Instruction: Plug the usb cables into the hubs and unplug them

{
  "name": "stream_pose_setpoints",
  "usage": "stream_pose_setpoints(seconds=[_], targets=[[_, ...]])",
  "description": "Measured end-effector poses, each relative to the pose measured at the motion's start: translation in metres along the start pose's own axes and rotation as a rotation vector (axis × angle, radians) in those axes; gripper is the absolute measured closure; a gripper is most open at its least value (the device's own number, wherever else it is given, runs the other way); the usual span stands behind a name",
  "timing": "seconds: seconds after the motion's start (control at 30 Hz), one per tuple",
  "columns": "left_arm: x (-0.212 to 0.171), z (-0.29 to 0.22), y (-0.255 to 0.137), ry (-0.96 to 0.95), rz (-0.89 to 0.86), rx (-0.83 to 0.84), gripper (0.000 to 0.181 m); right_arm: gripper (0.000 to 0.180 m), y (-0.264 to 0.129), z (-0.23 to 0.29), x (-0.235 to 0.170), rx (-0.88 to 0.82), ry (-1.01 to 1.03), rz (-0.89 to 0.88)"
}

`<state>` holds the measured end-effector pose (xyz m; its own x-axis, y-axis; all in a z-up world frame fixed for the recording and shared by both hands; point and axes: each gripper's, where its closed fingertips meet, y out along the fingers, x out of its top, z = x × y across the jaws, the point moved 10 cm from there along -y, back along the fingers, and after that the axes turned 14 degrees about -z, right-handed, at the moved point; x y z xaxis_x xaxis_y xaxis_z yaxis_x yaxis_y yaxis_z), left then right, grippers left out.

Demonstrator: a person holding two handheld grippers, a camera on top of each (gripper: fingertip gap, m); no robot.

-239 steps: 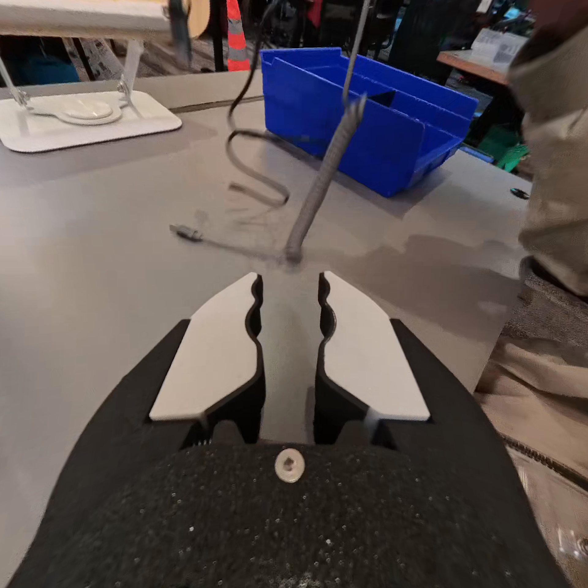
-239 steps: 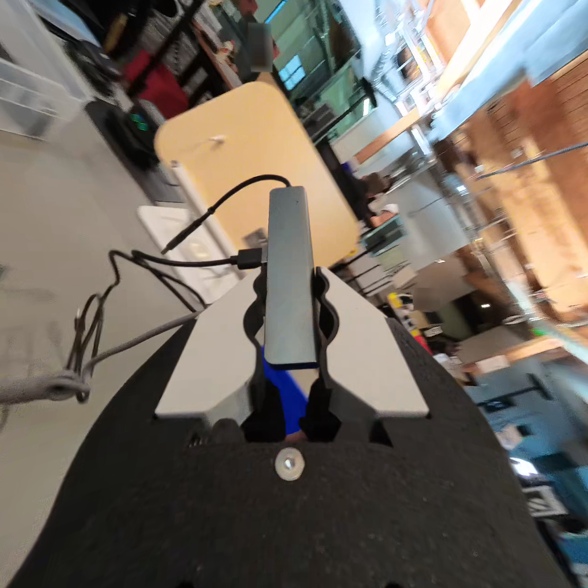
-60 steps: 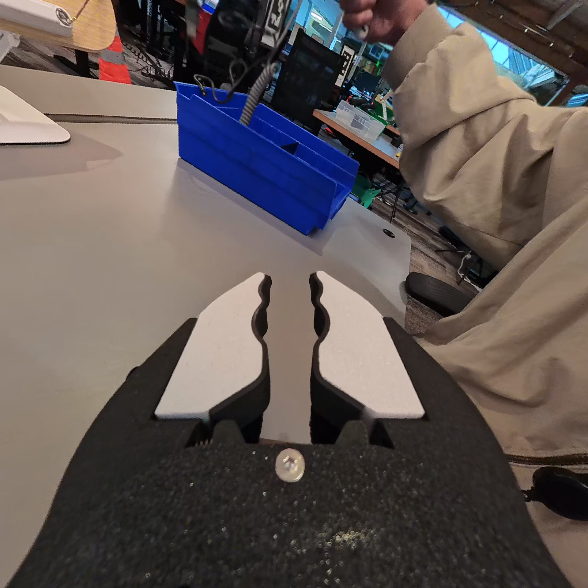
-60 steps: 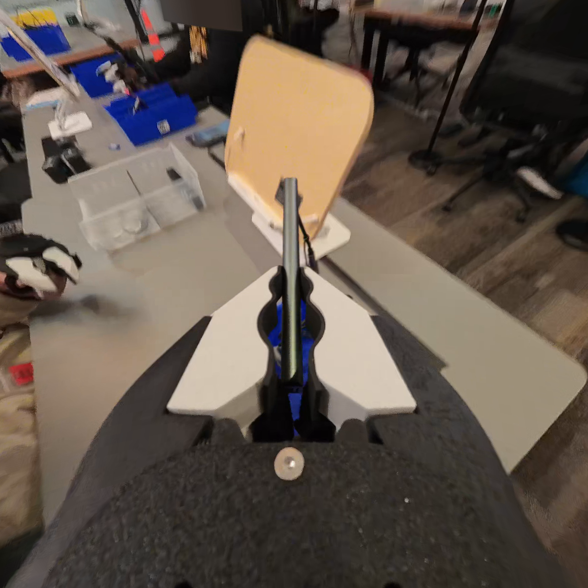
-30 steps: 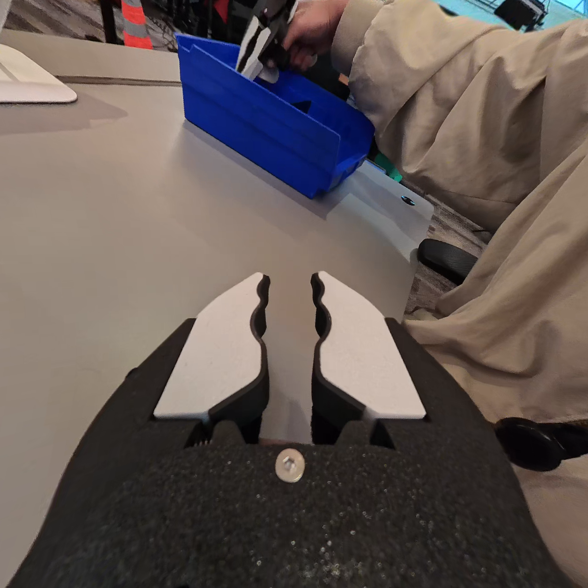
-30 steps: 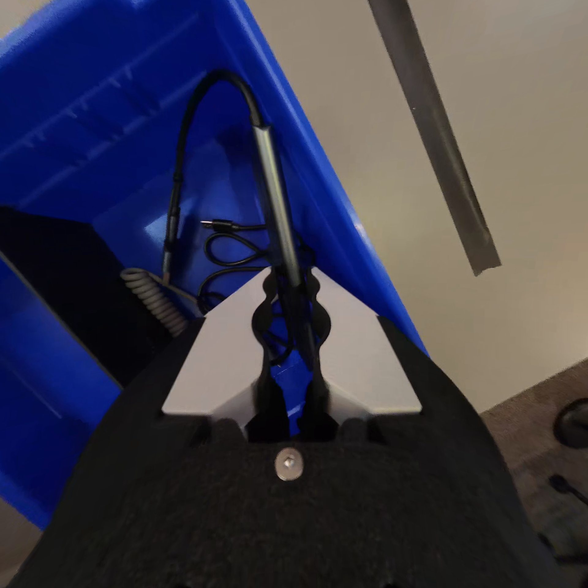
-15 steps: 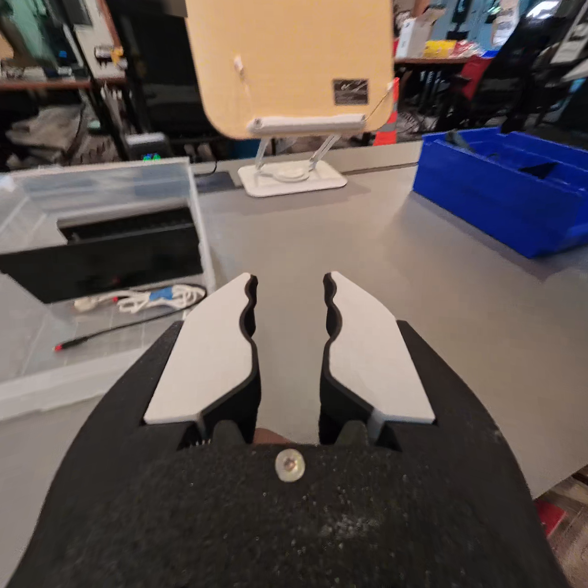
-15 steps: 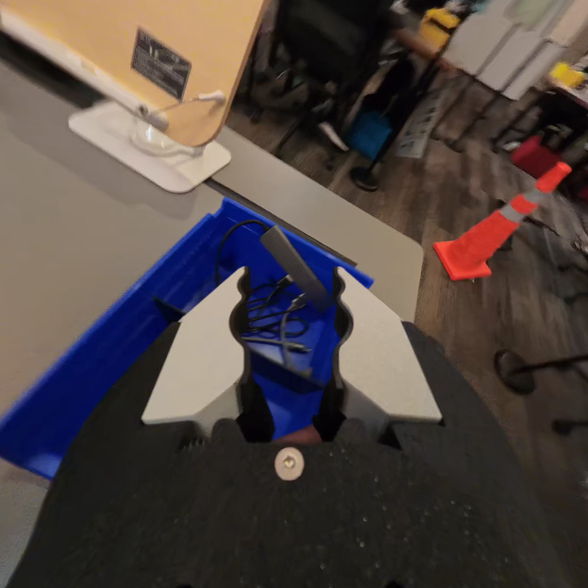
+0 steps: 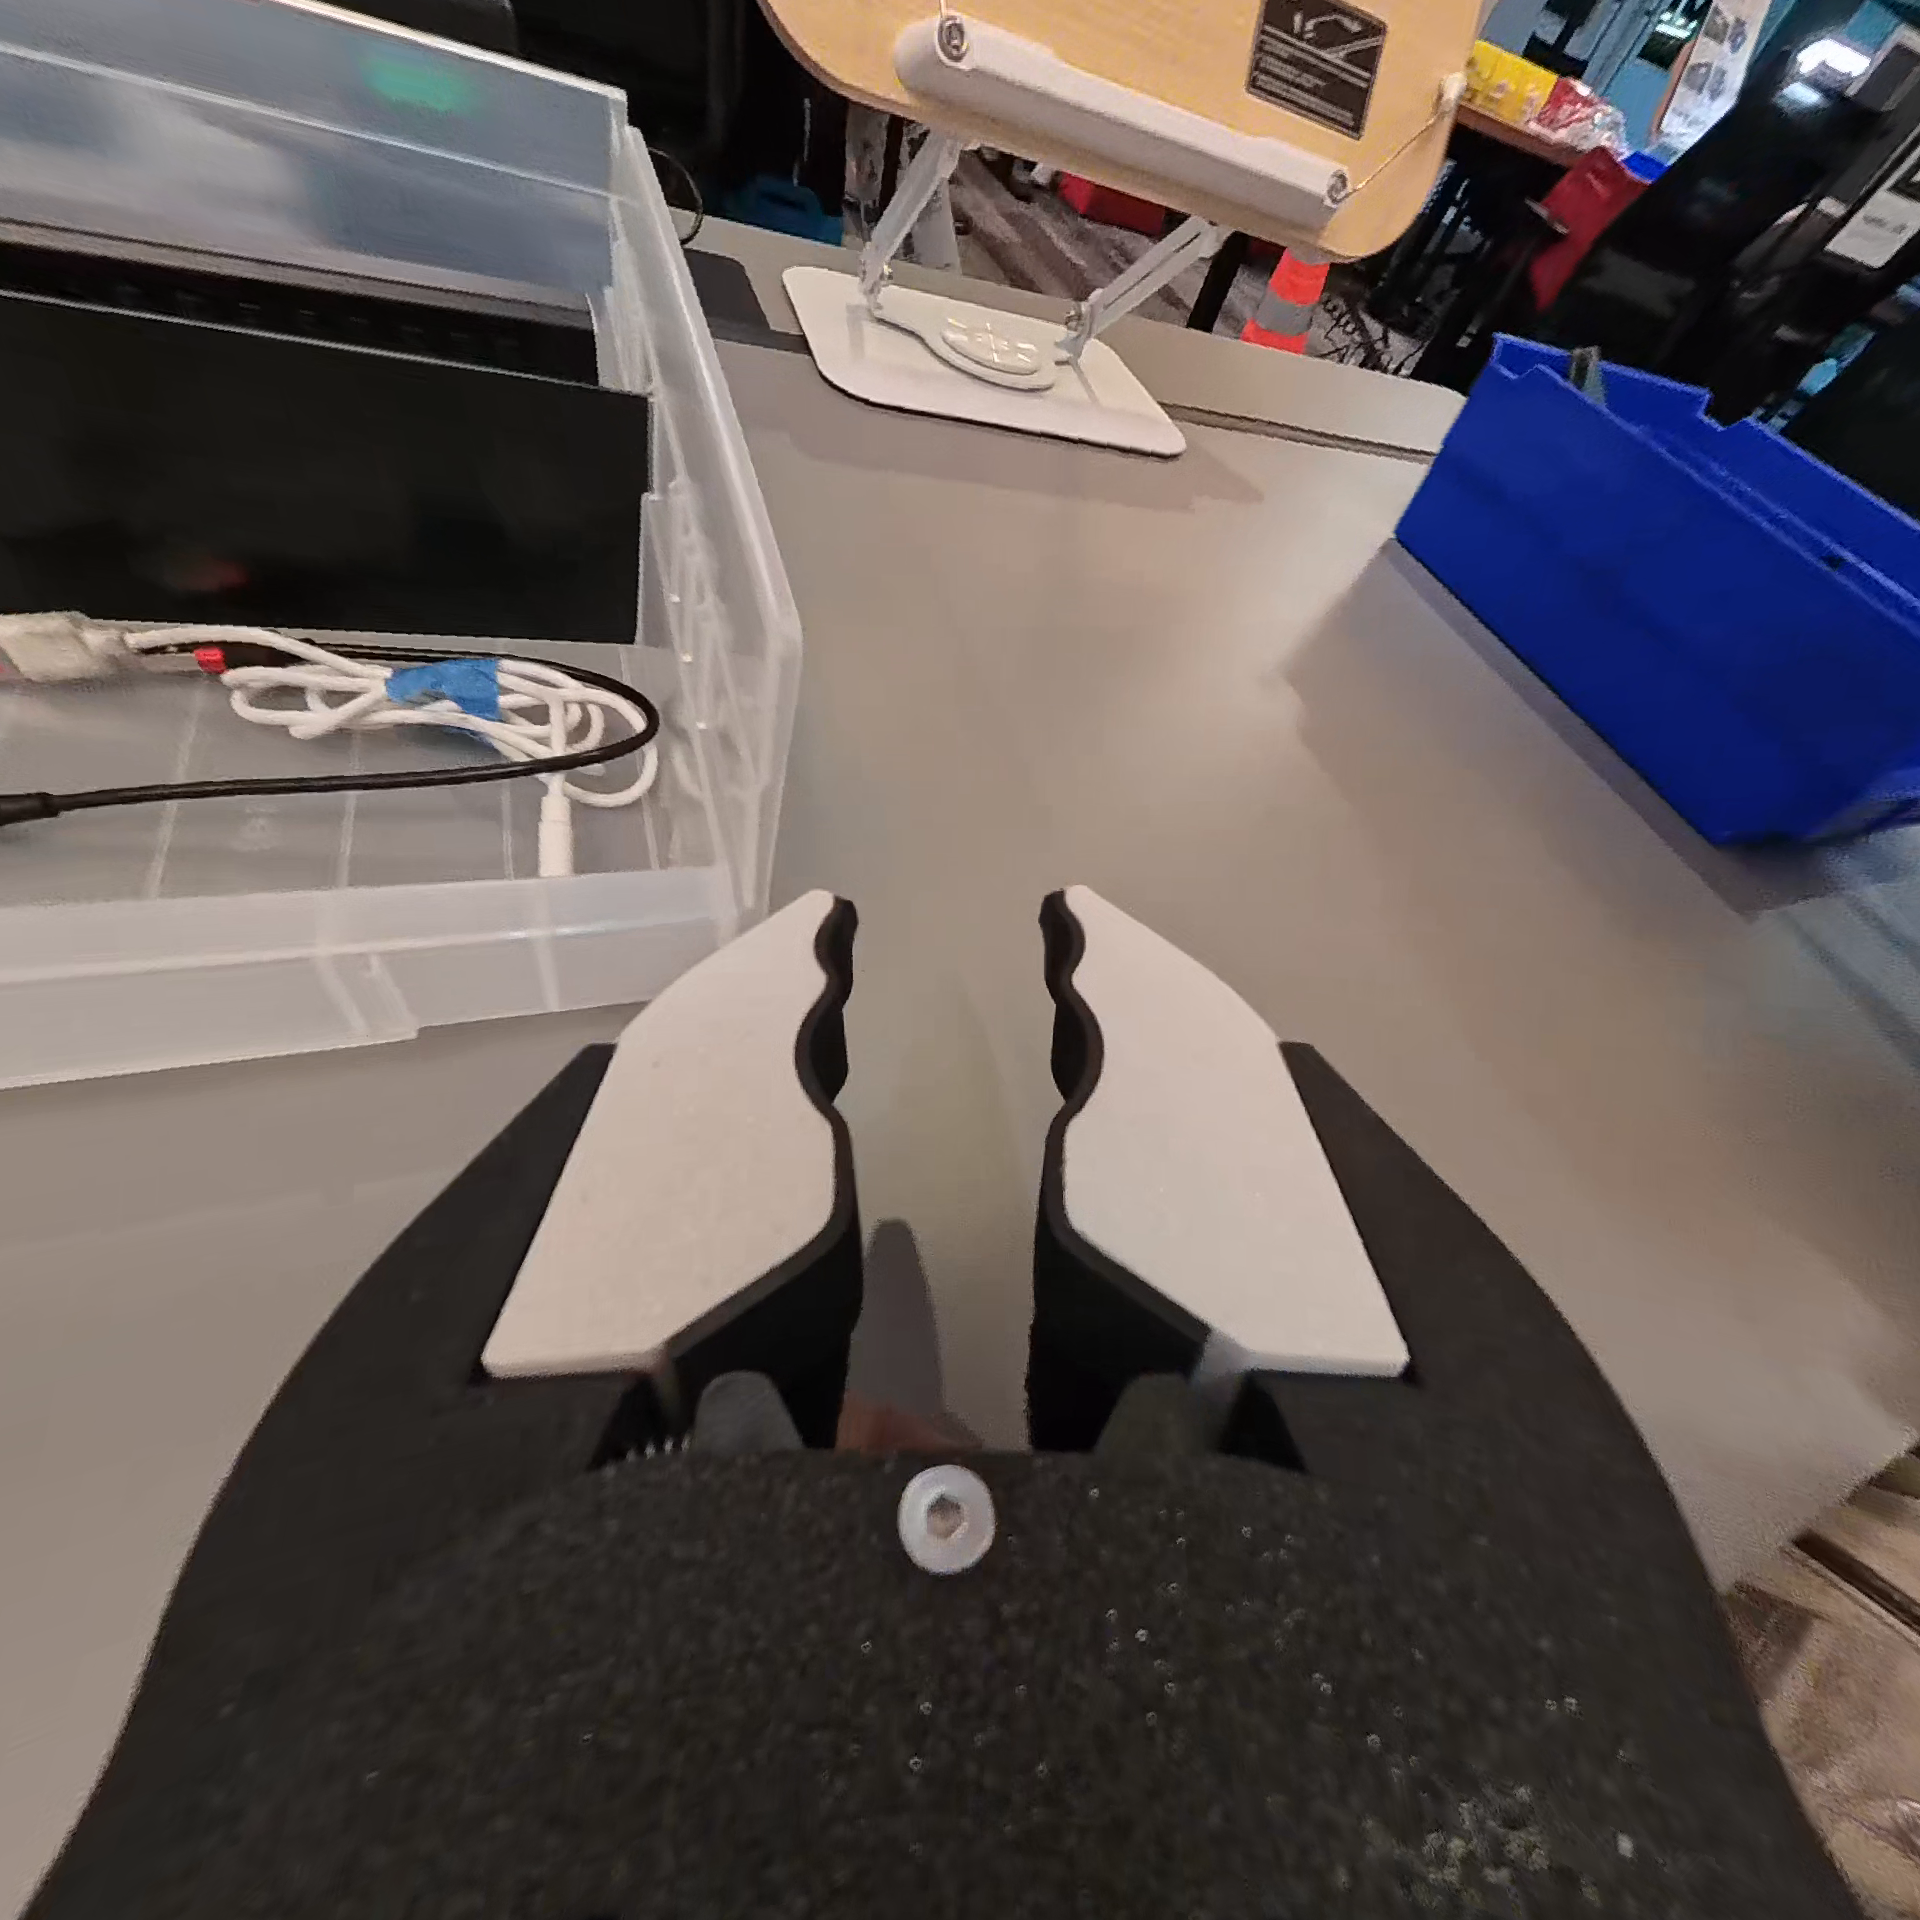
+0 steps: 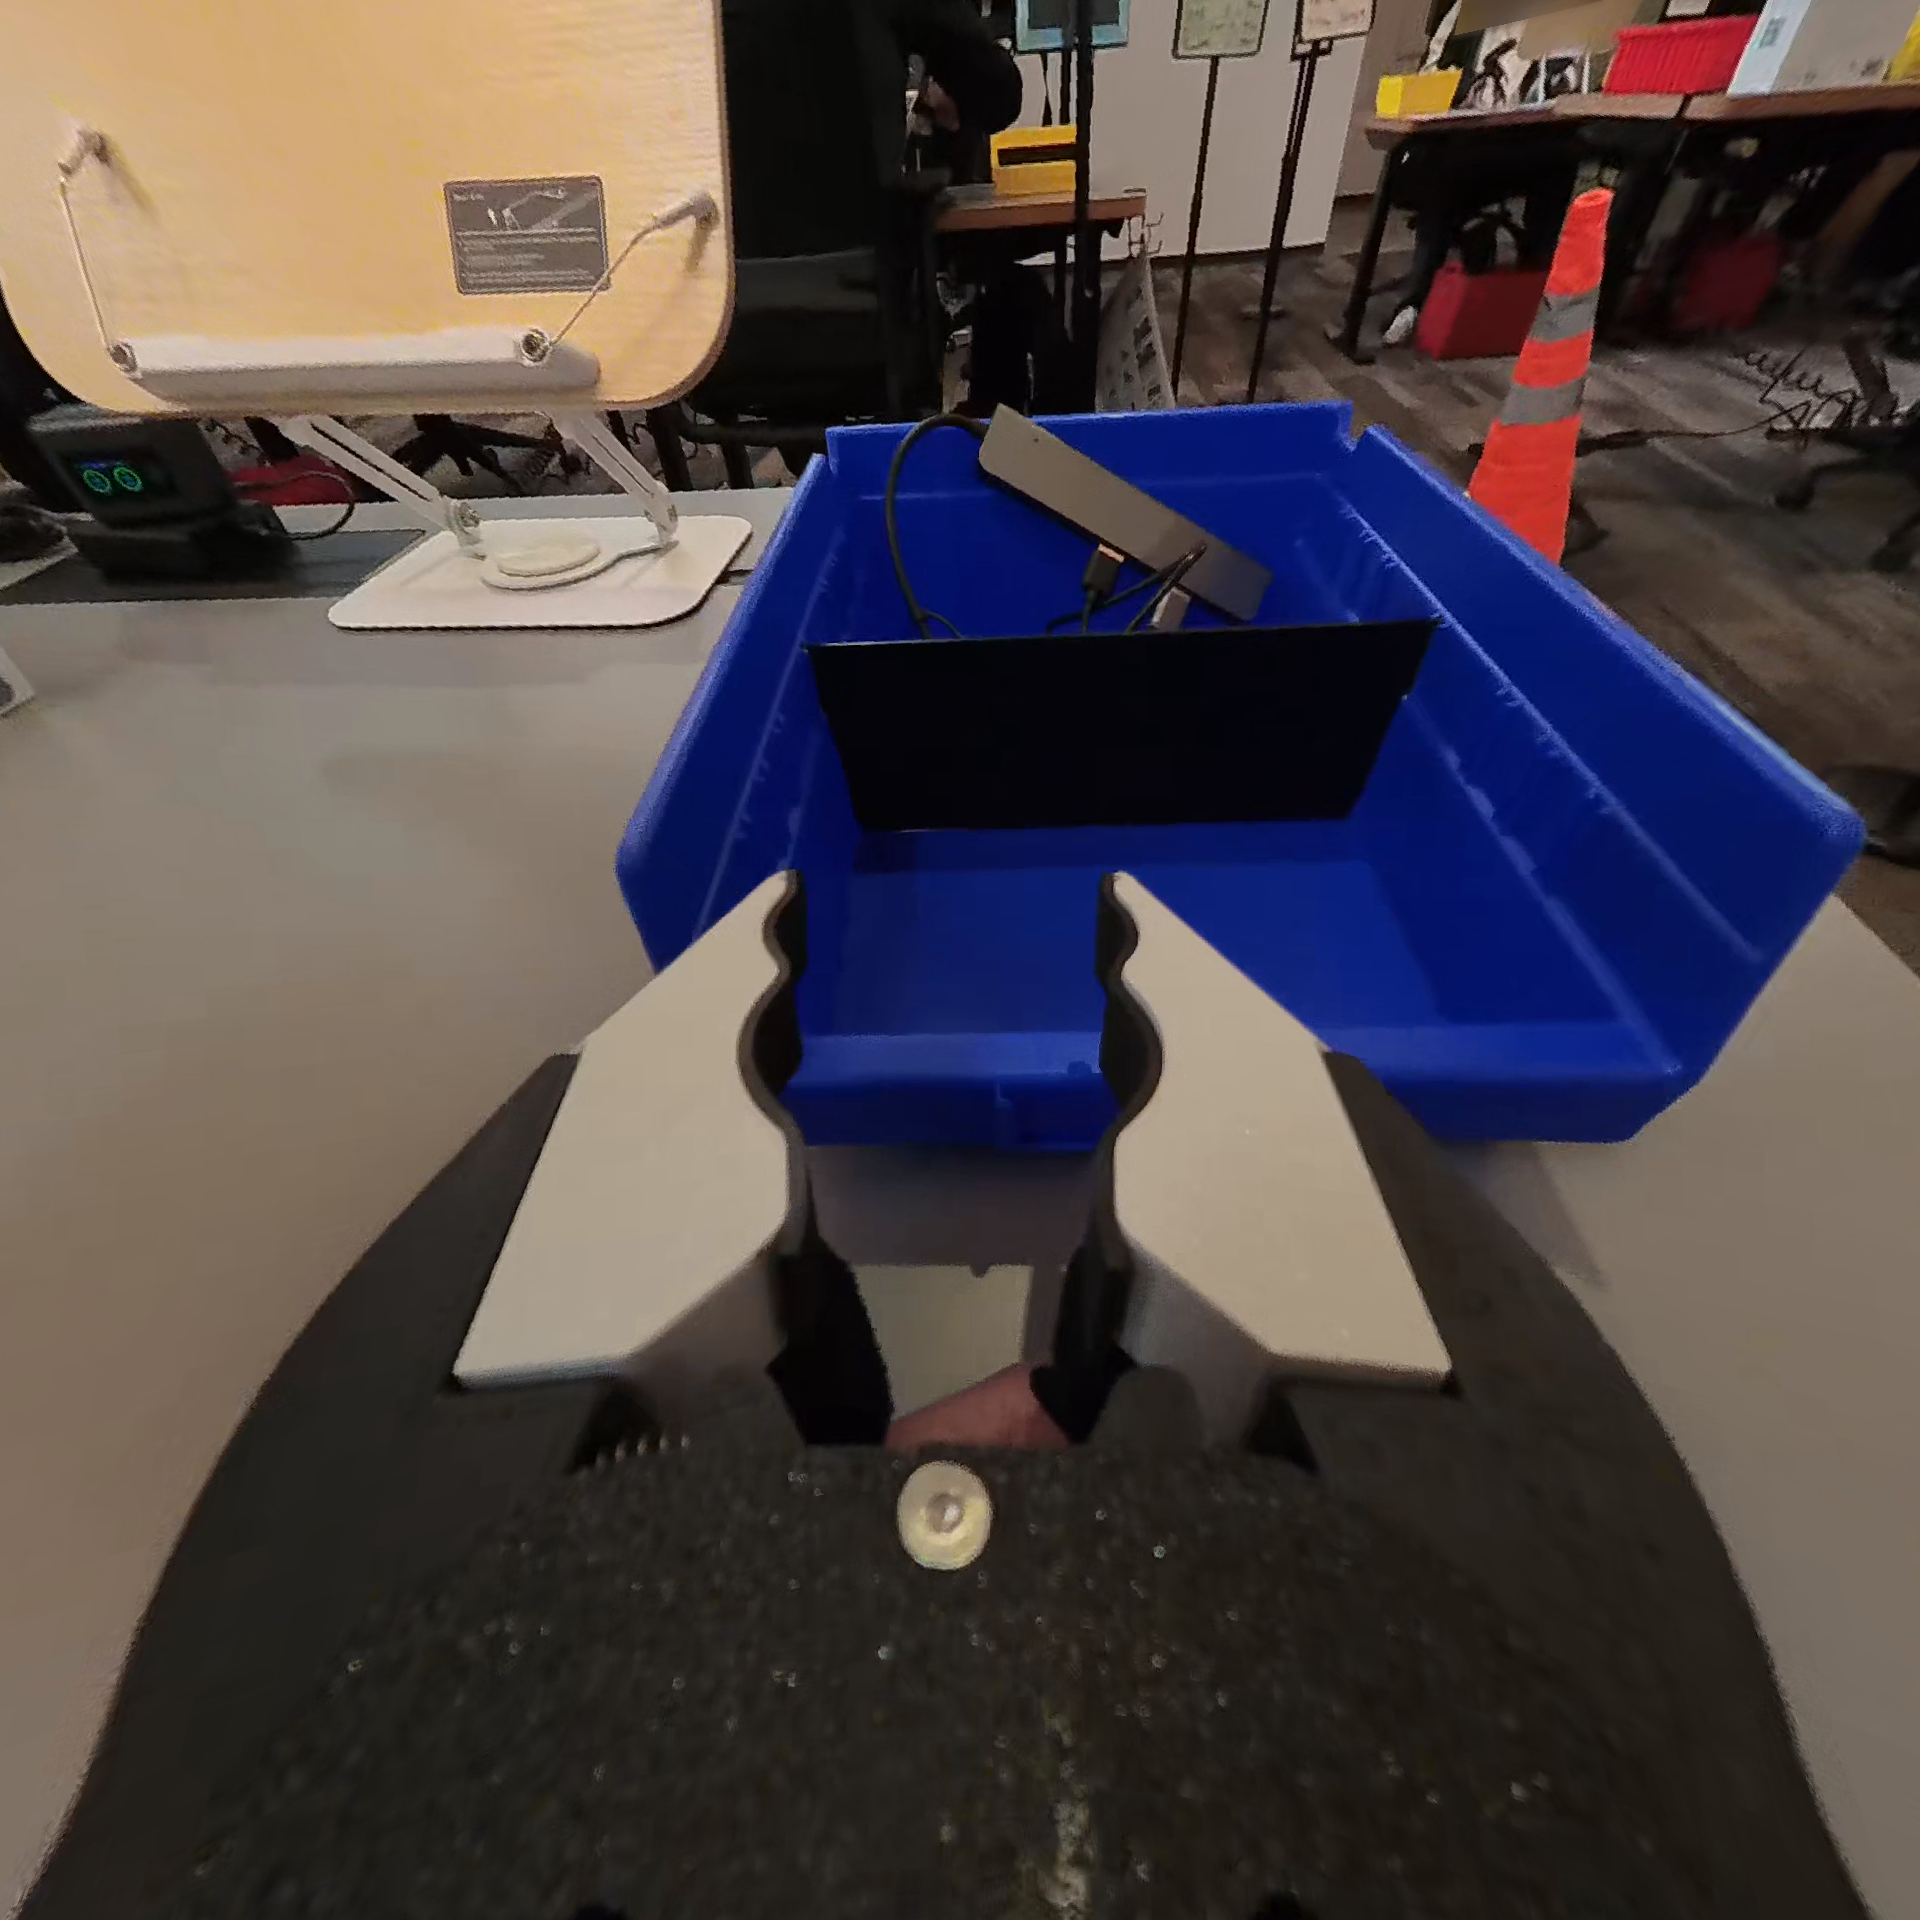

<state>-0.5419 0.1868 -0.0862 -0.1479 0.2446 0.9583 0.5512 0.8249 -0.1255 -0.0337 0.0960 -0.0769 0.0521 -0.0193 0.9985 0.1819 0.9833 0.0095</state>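
Hub [image 10: 1122, 514] was seen propped aslant in far compartment of blue bin [image 10: 1558, 790], behind black divider [image 10: 1117, 727], cables [image 10: 904, 520] attached; likely stowed there. Right gripper [image 10: 945, 945] was held parted, empty. Left gripper [image 9: 948, 914] likewise parted, empty, beside clear bin [image 9: 717, 582] where spare white cable [image 9: 436, 707] was kept.

Wooden tilted stand [image 10: 364, 197] on a white base plate [image 10: 540, 582] at the far edge of a grey table [image 9: 1039, 675]; orange traffic cone [image 10: 1548, 364] on the floor beyond; black divider [image 10: 1112, 727] upright across a blue bin [image 10: 1558, 831].
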Motion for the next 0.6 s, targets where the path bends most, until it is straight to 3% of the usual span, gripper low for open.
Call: stream_pose_setpoints(seconds=[0.4, 0.6], targets=[[0.002, -0.004, 0.003, -0.013, -0.018, -0.031, 0.133, 0.126, -0.003, 0.015, -0.001, 0.09, 0.031, 0.005], [0.066, 0.004, -0.004, 0.017, -0.019, -0.498, 0.133, 0.127, -0.004, 0.01, 0.002, 0.091, 0.067, -0.017]])
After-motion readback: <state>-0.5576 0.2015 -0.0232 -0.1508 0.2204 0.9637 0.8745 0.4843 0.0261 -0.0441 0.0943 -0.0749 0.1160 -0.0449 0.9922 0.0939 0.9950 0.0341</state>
